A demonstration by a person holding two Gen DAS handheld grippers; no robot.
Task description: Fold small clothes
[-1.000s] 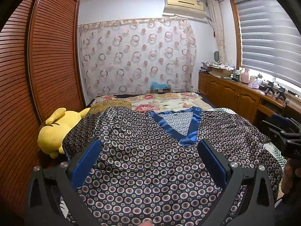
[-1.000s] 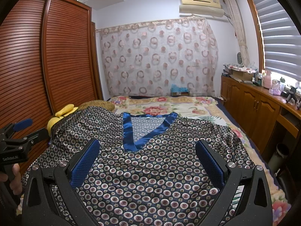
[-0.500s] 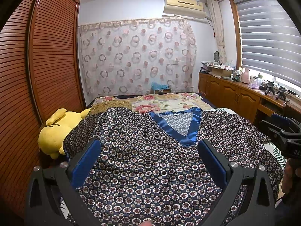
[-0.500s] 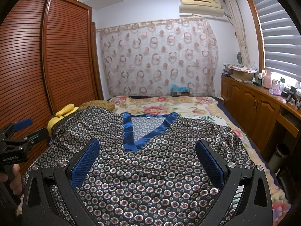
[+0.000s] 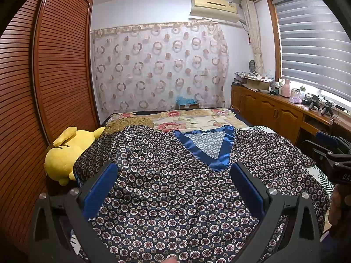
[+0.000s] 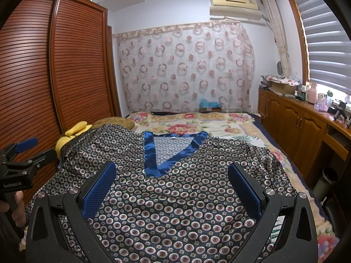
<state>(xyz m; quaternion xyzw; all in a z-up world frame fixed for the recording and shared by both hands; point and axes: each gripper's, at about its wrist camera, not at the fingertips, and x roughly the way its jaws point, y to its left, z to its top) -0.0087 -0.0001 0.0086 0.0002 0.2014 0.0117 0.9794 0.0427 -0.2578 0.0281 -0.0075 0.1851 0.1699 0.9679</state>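
Observation:
A dark navy satin top [image 5: 175,186] with a circle print and a shiny blue V-neck [image 5: 221,153] lies spread flat on the bed, collar away from me; it fills the near bed in the right wrist view [image 6: 179,197] too. My left gripper [image 5: 173,175] is open and empty above its lower left part. My right gripper [image 6: 172,177] is open and empty above its lower middle. Each gripper shows at the edge of the other's view: the right one [image 5: 329,151], the left one [image 6: 22,155].
A yellow plush toy [image 5: 65,151] lies at the bed's left edge by the slatted wooden wardrobe [image 5: 43,87]. The floral bedspread [image 5: 193,120] shows beyond the top. A wooden cabinet [image 6: 296,127] with clutter runs along the right wall under the window.

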